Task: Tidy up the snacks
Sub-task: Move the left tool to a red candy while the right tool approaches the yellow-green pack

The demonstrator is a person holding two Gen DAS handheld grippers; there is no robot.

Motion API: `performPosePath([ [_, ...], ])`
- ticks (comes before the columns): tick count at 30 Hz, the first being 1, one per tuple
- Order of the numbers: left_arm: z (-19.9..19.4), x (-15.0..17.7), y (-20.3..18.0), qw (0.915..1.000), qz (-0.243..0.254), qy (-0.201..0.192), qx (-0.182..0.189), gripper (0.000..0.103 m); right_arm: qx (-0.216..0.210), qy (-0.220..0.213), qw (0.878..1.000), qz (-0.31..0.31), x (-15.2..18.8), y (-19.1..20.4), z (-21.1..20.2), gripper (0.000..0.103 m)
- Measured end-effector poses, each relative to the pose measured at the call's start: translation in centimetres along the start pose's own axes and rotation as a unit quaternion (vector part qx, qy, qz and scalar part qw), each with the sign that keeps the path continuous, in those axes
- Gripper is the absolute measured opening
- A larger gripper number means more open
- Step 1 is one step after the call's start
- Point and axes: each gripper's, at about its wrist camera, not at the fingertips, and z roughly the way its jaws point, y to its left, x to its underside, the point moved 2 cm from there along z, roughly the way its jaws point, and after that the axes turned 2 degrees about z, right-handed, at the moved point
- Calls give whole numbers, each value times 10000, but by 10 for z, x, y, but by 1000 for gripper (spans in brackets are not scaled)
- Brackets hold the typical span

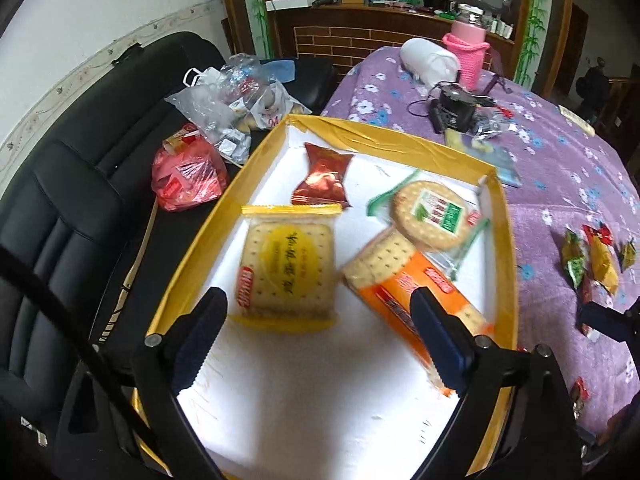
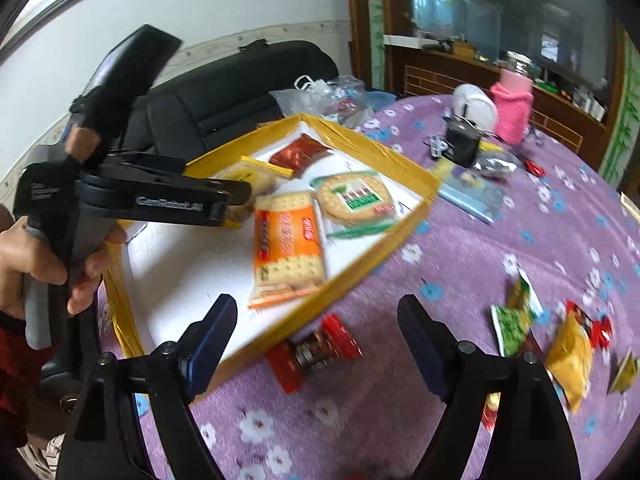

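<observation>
Both tools spread and empty, we lower the right tool (image 2: 316, 320) squarely over the red snack (image 2: 314, 350), then pinch.

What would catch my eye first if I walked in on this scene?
Probably the yellow-rimmed tray on the purple flowered tablecloth, holding four wrapped snacks, including an orange cracker pack. More small packets, like a red one, lie loose on the cloth beside it. Behind stands a pink knitted bottle cover.
</observation>
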Motion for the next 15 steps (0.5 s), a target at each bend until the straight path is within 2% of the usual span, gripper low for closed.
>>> performPosePath([
  [7, -14, 5, -21, 9997, 199, -150, 26, 94, 62, -37, 9998, 192, 11, -13, -19, 88],
  [9, -18, 7, -26, 9995, 236, -176, 61, 94, 98, -41, 9996, 257, 16, -19, -25, 93],
  [10, -20, 9, -28, 9995, 242, -182, 90, 94, 104, -47, 9995, 293, 18, -23, -28, 99],
  [11, -22, 11, -30, 9995, 234, -187, 131, 94, 103, -63, 9994, 324, 21, -27, -32, 102],
  [15, -34, 22, -39, 9984, 176, -232, 484, 97, 331, -84, 9982, 502, 34, -51, -50, 102],
])
